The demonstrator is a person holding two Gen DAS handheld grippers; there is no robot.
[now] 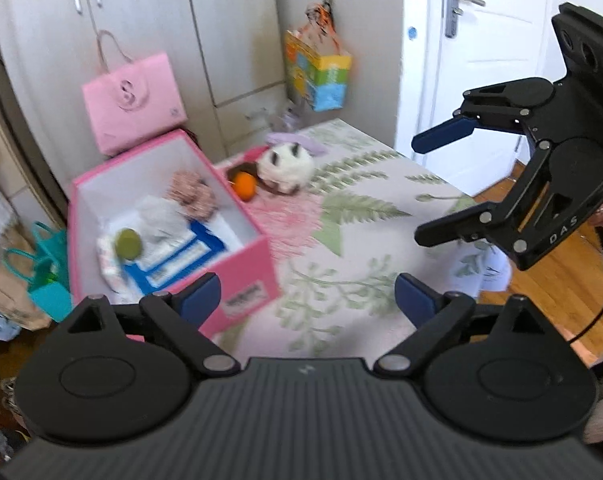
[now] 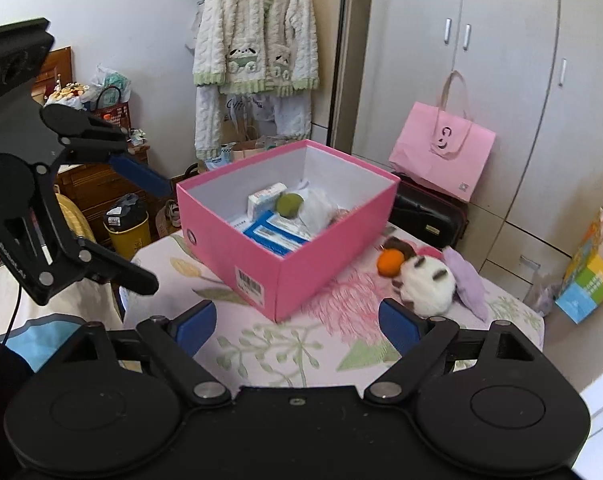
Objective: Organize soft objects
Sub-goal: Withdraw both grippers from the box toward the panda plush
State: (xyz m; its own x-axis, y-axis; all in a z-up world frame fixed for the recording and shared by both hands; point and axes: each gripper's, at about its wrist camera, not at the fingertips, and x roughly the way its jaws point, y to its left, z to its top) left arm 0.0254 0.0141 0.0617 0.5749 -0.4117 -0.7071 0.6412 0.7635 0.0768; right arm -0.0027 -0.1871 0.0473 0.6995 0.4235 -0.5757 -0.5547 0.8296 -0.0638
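Observation:
A pink open box [image 1: 257,252] [image 2: 301,280] stands on a floral table cloth [image 1: 361,208] [image 2: 281,344]. Inside lie a green ball [image 1: 128,243] [image 2: 289,205], a white soft item [image 1: 159,216], a speckled pink soft item [image 1: 193,194] and blue-white packets [image 2: 275,236]. Beside the box lie an orange ball [image 1: 245,186] [image 2: 390,262], a white-brown plush [image 1: 287,166] [image 2: 427,284] and a purple soft piece [image 1: 297,142] [image 2: 467,280]. My left gripper [image 1: 307,300] [image 2: 153,232] is open and empty above the cloth. My right gripper [image 2: 297,326] [image 1: 429,188] is open and empty near the box.
A pink paper bag [image 1: 131,104] [image 2: 441,152] leans on the wardrobe [image 1: 141,20]. A colourful bag [image 1: 317,72] [image 2: 589,272] hangs by the door [image 1: 481,60]. Teal bags [image 1: 47,272] sit left of the box. A yellow bin [image 2: 127,228] and hanging clothes [image 2: 253,52] are beyond the table.

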